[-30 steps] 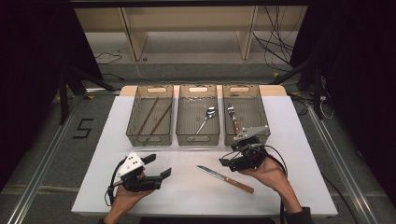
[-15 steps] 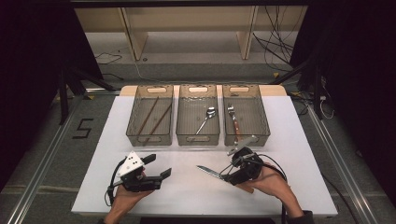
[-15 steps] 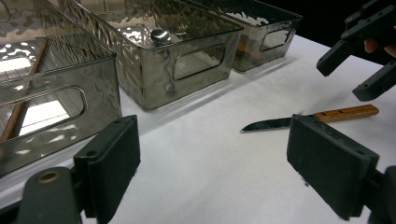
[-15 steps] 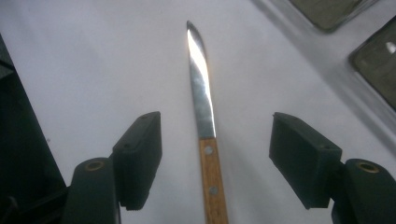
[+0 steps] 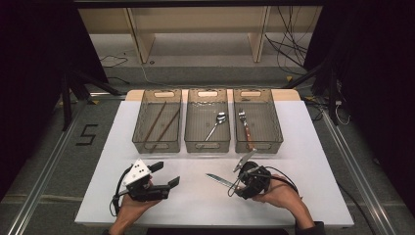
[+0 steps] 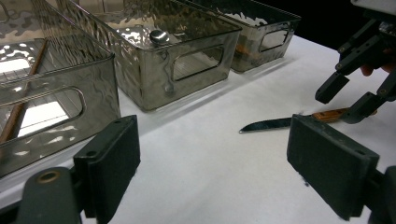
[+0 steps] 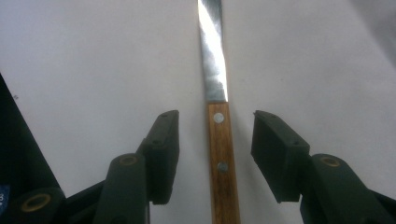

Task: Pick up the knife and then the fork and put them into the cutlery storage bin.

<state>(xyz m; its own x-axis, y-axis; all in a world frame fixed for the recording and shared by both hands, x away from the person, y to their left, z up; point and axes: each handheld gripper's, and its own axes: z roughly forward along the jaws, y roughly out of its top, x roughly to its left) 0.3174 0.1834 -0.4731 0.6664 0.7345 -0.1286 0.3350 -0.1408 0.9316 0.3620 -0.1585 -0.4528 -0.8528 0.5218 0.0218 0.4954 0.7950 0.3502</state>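
Observation:
A knife with a wooden handle (image 7: 221,154) and steel blade (image 5: 218,180) lies flat on the white tabletop (image 5: 195,208). My right gripper (image 5: 237,186) is lowered over the handle, one jaw on each side. Its jaws have just been closing, but a gap remains on both sides of the handle in the right gripper view (image 7: 215,135), so it is open. My left gripper (image 5: 165,175) rests at the front left, open and holding nothing (image 6: 219,163). The left gripper view also shows the knife (image 6: 268,124) and the right gripper (image 6: 348,98).
Three translucent grey bins stand in a row at the back. The left bin (image 5: 142,128) holds chopsticks (image 5: 164,125), the middle bin (image 5: 192,128) a spoon (image 5: 218,121), and the right bin (image 5: 274,128) a fork (image 5: 244,126). Bare tabletop lies between the grippers.
My right gripper came down and leftward from the front of the right bin onto the knife handle, and its jaws narrowed around it. The left gripper stayed put.

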